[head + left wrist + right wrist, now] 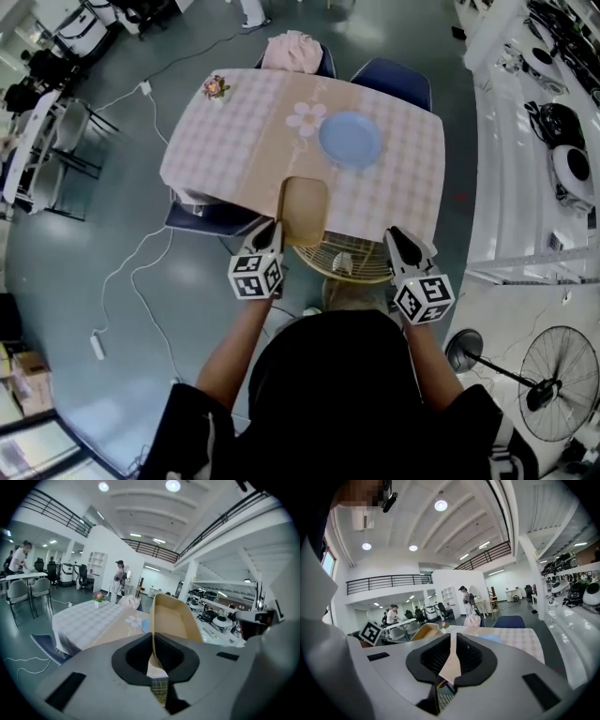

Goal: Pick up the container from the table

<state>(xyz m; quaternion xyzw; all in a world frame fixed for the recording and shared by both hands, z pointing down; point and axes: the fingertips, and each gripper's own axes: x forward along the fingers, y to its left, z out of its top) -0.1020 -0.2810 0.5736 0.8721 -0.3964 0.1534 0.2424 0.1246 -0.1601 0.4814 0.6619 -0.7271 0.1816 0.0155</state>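
At the 10 o'clock corner of the checked surface (234, 141) stands a small flower pot (215, 87), well clear of the work.

The left gripper (277, 228) is pinched on one side wall of the container (304, 210), with the thin tan wall running between its pads. Gripping the rim suits it, since the tray is open and shallow and its upright wall is the only part that narrow jaws can get round. The container reaches away toward 12 o'clock from the gripper. In the left gripper view it sits above the cloth rather than on it, so the pick-up looks nearly done. Held by one edge, a light tray like this may sag or swing.

The blue plate (351, 139) lies at about 1 o'clock from the container and is untouched.

The right gripper (401, 239) is at roughly 4 o'clock from the container and well apart from it. Its jaws are only a narrow slit apart with nothing between them, so it appears to be kept out of the way. A wire fan guard (342, 258) shows below, between the two grippers.
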